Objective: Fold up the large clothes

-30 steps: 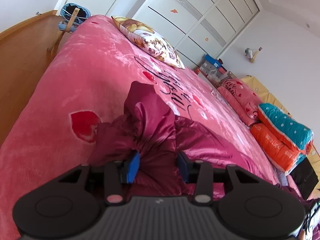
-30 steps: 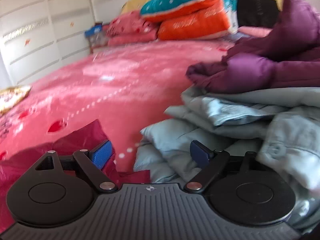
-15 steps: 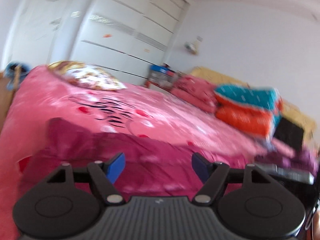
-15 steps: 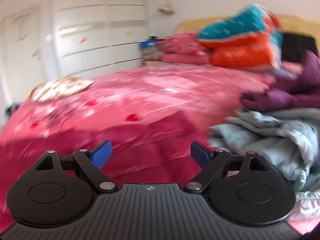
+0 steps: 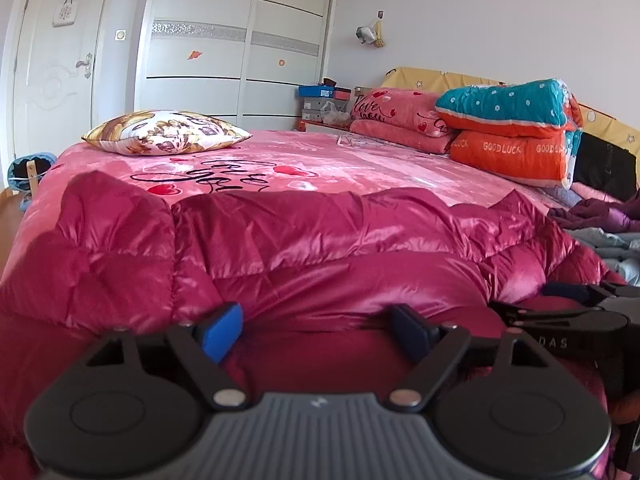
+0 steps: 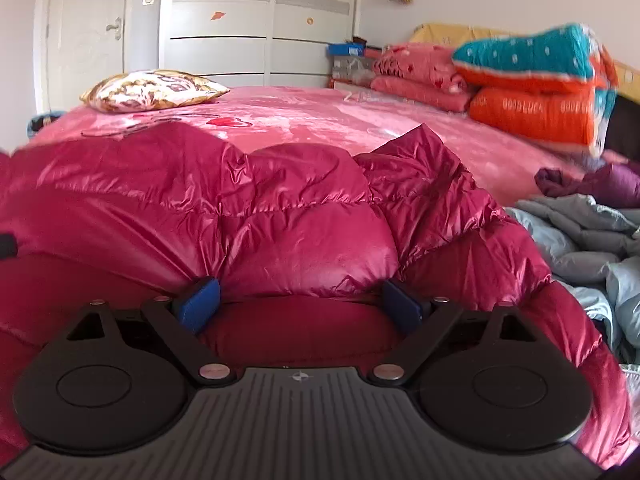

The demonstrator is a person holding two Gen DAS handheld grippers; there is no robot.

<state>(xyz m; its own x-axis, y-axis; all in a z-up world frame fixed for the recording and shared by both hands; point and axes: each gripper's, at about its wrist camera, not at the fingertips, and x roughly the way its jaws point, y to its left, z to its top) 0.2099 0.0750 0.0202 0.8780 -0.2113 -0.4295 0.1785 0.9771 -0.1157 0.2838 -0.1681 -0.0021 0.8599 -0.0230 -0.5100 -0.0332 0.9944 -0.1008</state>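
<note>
Released jacket point(image 5: 320, 240), now spread on bed point(image 5: 360, 160) | left gripper point(image 5: 318, 322) wide open, empty | right gripper point(image 6: 298, 300) same

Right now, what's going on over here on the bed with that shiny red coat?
A person holding a gripper in each hand is working on a shiny magenta puffer coat spread across the near edge of the pink bed. Both the left gripper and the right gripper are open, low at the coat's near hem, gripping nothing. No fold is visible yet. A heap of grey and purple clothes lies to the right.
</note>
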